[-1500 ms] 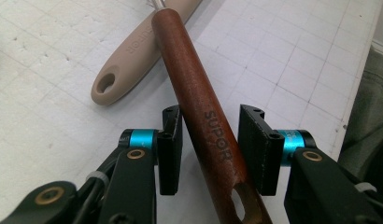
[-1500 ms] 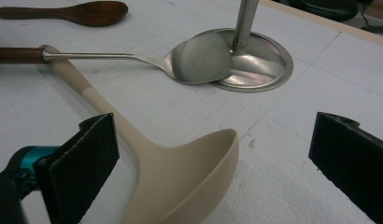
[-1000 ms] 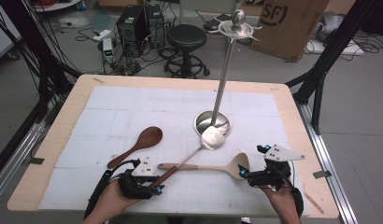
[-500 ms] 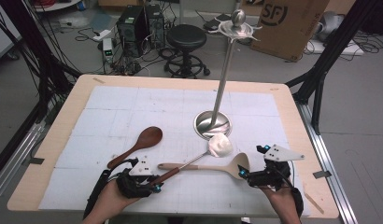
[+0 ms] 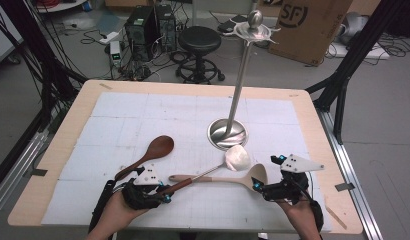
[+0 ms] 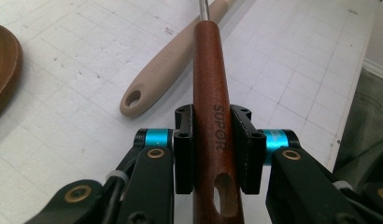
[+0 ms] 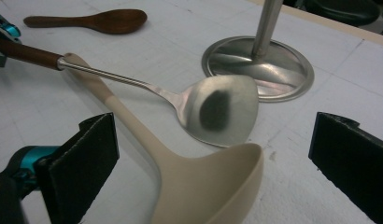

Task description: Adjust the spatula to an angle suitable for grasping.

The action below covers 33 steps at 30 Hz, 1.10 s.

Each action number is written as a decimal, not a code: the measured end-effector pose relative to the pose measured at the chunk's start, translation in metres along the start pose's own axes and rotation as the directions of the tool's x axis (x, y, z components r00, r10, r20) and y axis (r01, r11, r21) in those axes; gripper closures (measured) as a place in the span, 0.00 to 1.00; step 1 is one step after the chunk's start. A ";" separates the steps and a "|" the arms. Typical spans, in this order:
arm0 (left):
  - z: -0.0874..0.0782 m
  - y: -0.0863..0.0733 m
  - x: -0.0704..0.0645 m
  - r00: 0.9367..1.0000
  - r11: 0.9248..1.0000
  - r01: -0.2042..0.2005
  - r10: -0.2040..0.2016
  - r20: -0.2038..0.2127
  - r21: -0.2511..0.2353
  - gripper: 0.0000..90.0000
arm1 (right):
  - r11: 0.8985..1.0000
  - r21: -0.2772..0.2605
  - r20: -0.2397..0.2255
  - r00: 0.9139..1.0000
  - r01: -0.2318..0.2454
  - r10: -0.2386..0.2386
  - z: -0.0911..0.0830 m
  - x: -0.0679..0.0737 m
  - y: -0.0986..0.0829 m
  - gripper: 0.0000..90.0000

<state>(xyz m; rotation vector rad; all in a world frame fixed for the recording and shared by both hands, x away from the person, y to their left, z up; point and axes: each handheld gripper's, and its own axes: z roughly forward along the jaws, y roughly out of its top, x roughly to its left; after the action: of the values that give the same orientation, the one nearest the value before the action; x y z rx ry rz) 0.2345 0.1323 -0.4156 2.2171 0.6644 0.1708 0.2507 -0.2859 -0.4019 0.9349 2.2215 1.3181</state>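
A steel spatula [image 5: 237, 158] with a reddish wooden handle lies across a beige ladle [image 5: 255, 176], its blade just beside the metal stand base [image 5: 227, 134]. The left gripper [image 5: 162, 192] clamps the handle's end. The right gripper [image 5: 257, 186], jaws wide apart, straddles the ladle's bowl.

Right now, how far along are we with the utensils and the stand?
Nothing hangs on the metal stand yet. In hand: the left gripper is shut on the steel spatula by its brown handle, blade near the stand's base. The right gripper is open beside the beige ladle. The ladle and the wooden spoon lie on the table; presumably all three remain.
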 end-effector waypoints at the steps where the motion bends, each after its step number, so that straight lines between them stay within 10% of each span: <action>1: -0.001 0.000 0.001 1.000 1.000 0.001 -0.001 0.000 -0.005 0.81 | 1.000 -0.001 -0.010 1.000 0.000 0.000 0.001 0.001 0.001 0.00; 11: -0.007 0.007 0.004 1.000 0.999 0.006 -0.006 0.011 -0.039 0.81 | 1.000 -0.018 -0.116 0.993 0.021 -0.023 0.012 0.015 0.018 0.00; 22: -0.012 0.015 0.007 1.000 0.998 -0.005 0.006 0.015 -0.058 0.81 | 0.997 -0.010 -0.249 0.966 0.072 -0.072 0.034 0.033 0.038 0.08; 33: -0.014 0.024 0.009 1.000 0.997 0.001 0.001 0.024 -0.076 0.81 | 0.995 0.020 -0.298 0.950 0.100 -0.090 0.060 0.043 0.050 0.09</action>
<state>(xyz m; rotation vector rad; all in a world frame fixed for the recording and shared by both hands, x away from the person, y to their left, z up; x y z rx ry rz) 0.2477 0.1333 -0.3900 2.1430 0.6344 0.1667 0.2755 -0.2014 -0.3866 0.6657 2.4859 1.4599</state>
